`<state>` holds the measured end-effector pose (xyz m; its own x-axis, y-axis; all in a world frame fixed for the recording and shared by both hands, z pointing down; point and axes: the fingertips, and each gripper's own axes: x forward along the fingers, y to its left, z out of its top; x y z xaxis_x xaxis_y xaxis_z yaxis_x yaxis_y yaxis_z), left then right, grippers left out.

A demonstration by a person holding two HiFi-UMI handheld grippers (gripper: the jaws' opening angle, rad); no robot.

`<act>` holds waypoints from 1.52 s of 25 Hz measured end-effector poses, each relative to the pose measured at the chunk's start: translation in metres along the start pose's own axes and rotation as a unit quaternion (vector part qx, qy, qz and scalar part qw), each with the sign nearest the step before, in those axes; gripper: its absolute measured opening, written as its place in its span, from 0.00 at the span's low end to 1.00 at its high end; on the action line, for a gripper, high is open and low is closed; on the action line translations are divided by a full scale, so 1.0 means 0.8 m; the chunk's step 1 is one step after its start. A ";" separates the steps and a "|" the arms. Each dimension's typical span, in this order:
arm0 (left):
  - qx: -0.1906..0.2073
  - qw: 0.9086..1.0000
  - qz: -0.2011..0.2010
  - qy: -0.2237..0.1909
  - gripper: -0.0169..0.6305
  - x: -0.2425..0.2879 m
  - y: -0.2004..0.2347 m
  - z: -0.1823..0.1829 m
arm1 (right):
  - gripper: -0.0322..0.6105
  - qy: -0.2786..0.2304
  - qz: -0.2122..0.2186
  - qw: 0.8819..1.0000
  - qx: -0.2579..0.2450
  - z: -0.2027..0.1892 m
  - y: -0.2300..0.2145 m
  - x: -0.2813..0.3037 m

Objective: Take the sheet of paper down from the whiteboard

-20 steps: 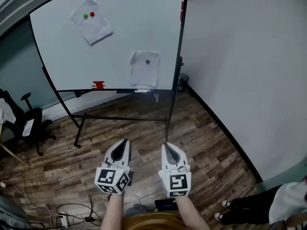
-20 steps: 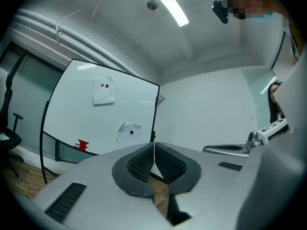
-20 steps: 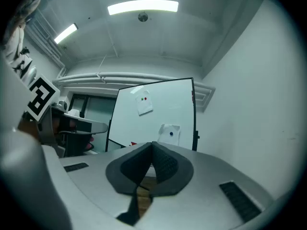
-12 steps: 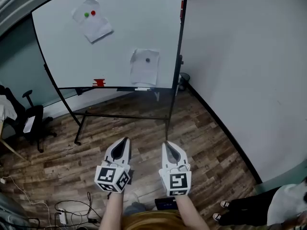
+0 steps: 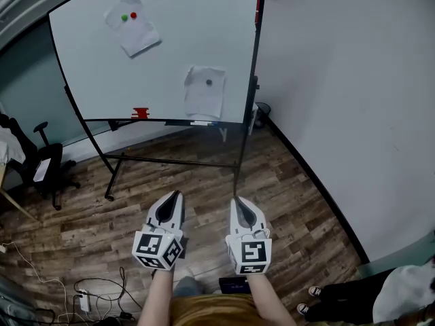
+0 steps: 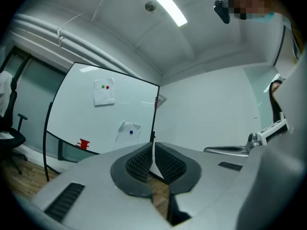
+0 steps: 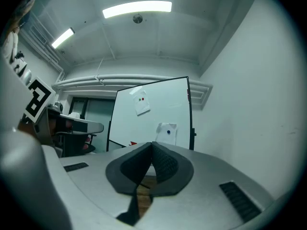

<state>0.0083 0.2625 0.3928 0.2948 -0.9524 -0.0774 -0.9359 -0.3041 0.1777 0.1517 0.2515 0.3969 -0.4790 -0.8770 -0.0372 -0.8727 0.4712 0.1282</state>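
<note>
A: What changes in this last moment?

B: Very little. In the head view the whole room slides slightly. At the far left the office chair point(image 5: 41, 172) comes a bit more into view, and the whiteboard point(image 5: 88, 66) stands a little higher in the picture. I judge that the head moves, not the board.

A: And the paper?

B: It is still on the board. The upper sheet point(image 5: 132, 24) hangs at the left under a green and a red magnet. Below it a small red thing point(image 5: 141, 113) rests on the tray. The lower sheet point(image 5: 205, 92) hangs further right under one dark magnet point(image 5: 209, 83). I cannot tell which of the two sheets the task means.

A: The grippers?

B: The left gripper point(image 5: 177, 195) has its jaws pressed together with nothing between them. The right gripper point(image 5: 237, 201) is the same, closed and empty. Both stay near the person, over the wooden floor point(image 5: 292, 202), well apart from the board.

A: So what does it mean?

B: I think the work is not started. The person must first approach the board.
</note>
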 end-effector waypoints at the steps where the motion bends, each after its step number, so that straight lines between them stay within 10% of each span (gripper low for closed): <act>1: 0.000 1.000 0.000 0.002 0.07 0.003 -0.001 -0.002 | 0.07 0.001 -0.001 1.000 0.001 -0.001 -0.003 0.001; 14: -0.011 1.000 -0.010 0.012 0.12 0.129 0.062 -0.031 | 0.18 0.013 -0.006 1.000 -0.001 -0.038 -0.052 0.115; 38: 0.001 0.996 -0.078 0.052 0.14 0.587 0.359 -0.028 | 0.22 0.048 -0.071 0.996 -0.017 -0.067 -0.145 0.649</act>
<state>-0.1173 -0.2726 0.4297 0.4541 -0.8909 -0.0014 -0.8778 -0.4477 0.1705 0.0092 -0.2635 0.4154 -0.3385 -0.9402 0.0384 -0.9264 0.3401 0.1615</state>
